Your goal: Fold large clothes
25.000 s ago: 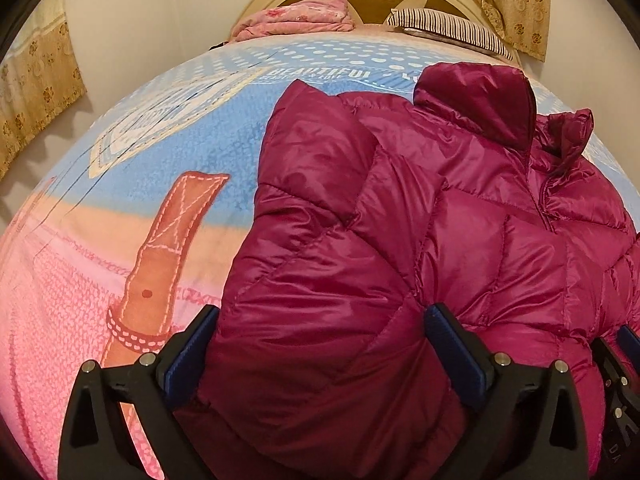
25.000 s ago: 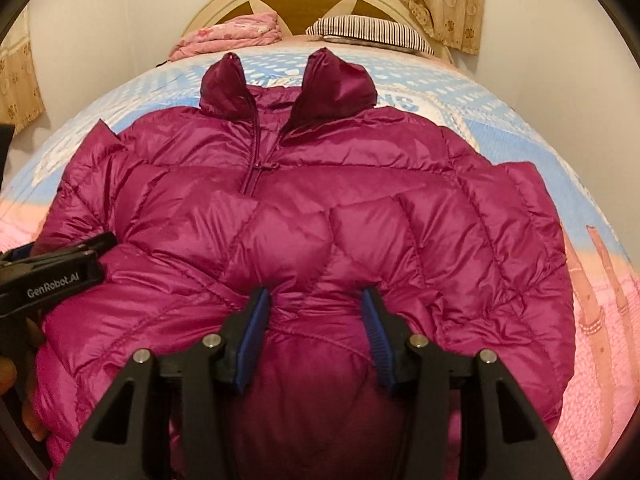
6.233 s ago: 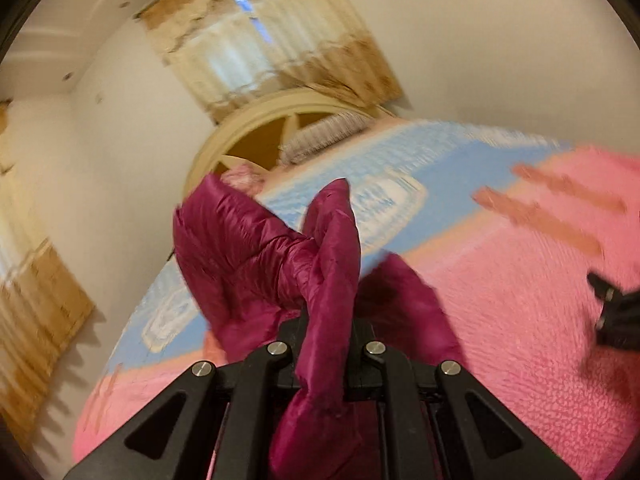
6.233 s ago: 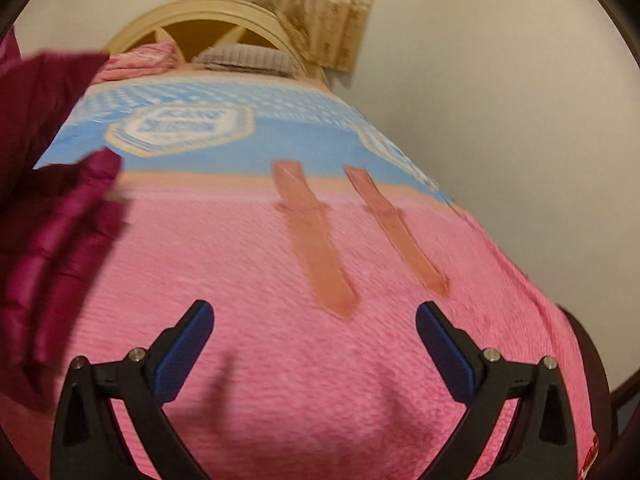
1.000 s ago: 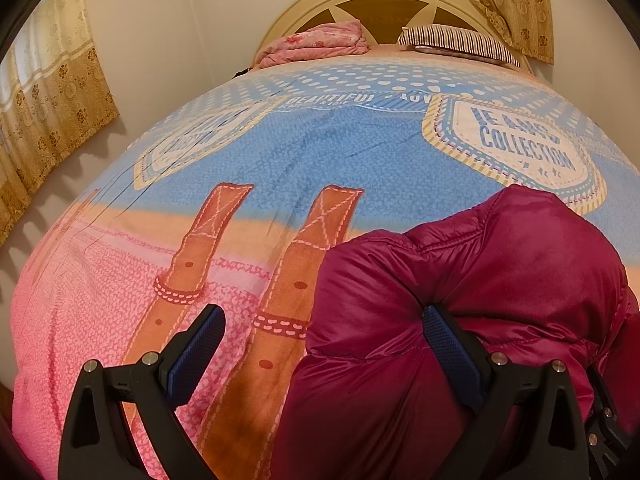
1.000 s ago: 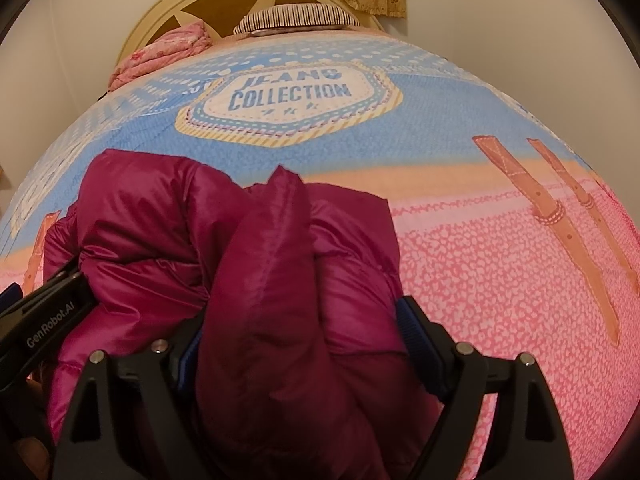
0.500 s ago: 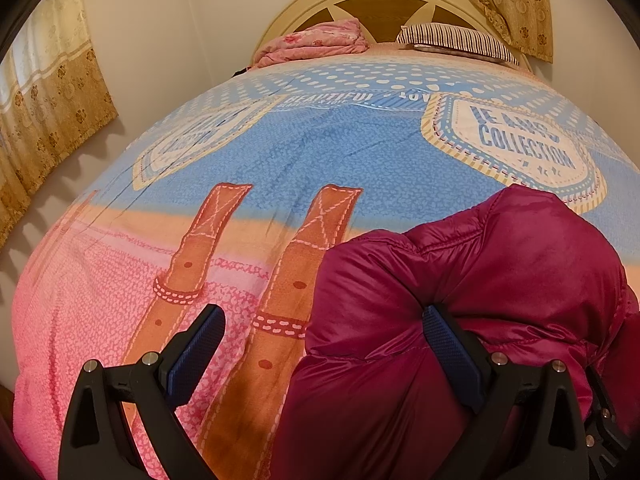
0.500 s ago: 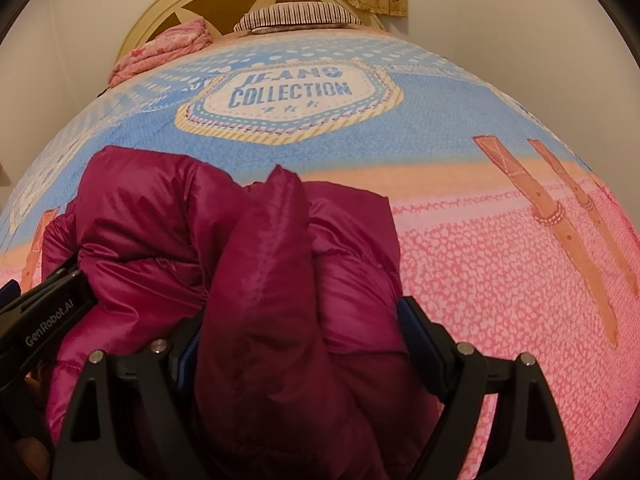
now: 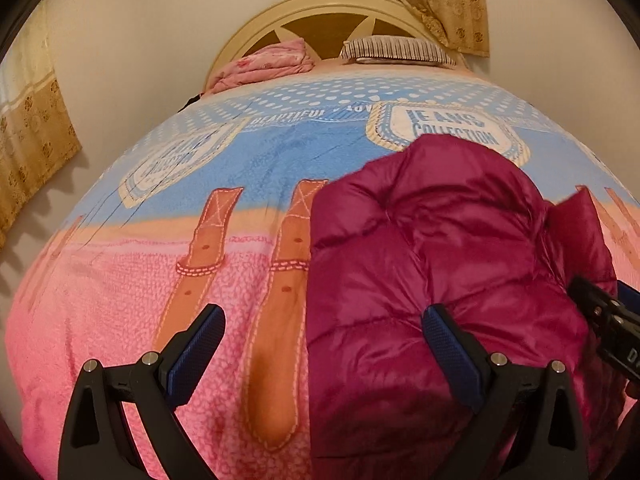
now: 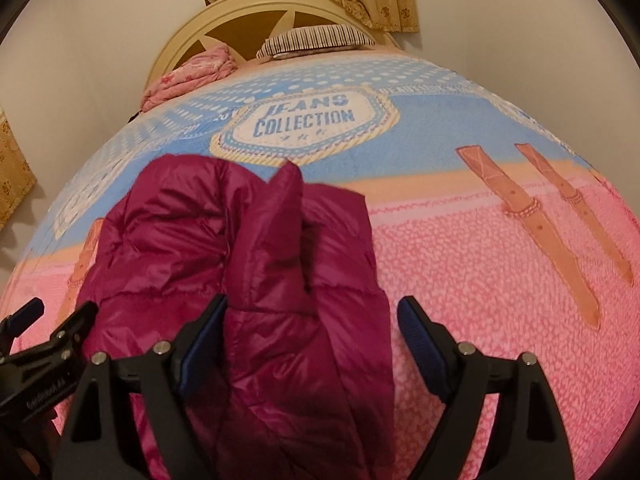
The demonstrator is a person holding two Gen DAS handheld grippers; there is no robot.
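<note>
A magenta quilted puffer jacket [image 9: 440, 272] lies folded into a compact bundle on the pink and blue bedspread [image 9: 120, 280]. It also shows in the right wrist view [image 10: 248, 248]. My left gripper [image 9: 320, 344] is open and empty, raised above the jacket's left edge. My right gripper [image 10: 312, 336] is open and empty, above the jacket's right side. The right gripper shows at the right edge of the left wrist view [image 9: 608, 320]. The left gripper shows at the left edge of the right wrist view [image 10: 40, 336].
A cream headboard [image 9: 332, 16] stands at the far end, with a folded pink blanket [image 9: 264, 64] and a striped pillow [image 9: 396, 48] in front of it. Curtains [image 9: 36, 136] hang at the left and behind the headboard. Walls close in on both sides.
Both grippers have lifted up and back from the folded jacket, so more of the bundle and bedspread shows. The jacket stays in place on the bed.
</note>
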